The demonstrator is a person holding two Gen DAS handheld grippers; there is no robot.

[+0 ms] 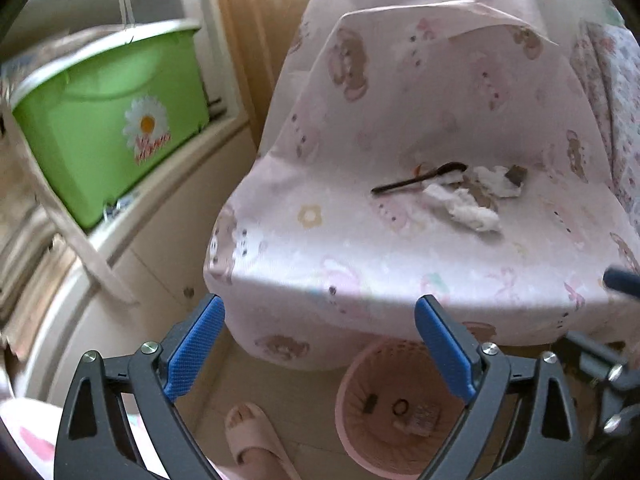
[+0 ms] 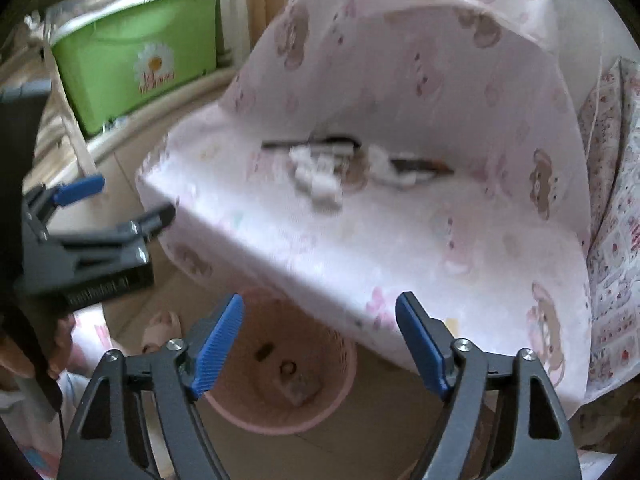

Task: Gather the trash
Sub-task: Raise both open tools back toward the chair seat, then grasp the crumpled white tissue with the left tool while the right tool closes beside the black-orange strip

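Observation:
Trash lies on a chair seat draped in pink cartoon-print cloth (image 1: 360, 240): a black plastic spoon (image 1: 416, 178), crumpled white tissue (image 1: 468, 210) and a small dark scrap (image 1: 516, 174). The right wrist view shows the same pile blurred, with the tissue (image 2: 316, 176). A pink wastebasket (image 1: 360, 412) stands on the floor below the seat's front edge, with a few small items inside; it also shows in the right wrist view (image 2: 340, 400). My left gripper (image 1: 320, 344) is open and empty, in front of the seat. My right gripper (image 2: 320, 344) is open and empty above the basket.
A green storage bin (image 1: 108, 128) with a daisy sticker sits on a white shelf at left. A foot in a pink slipper (image 1: 252, 436) stands on the floor beside the basket. Patterned bedding (image 2: 612, 240) lies at right. The left gripper (image 2: 116, 208) shows at the right wrist view's left.

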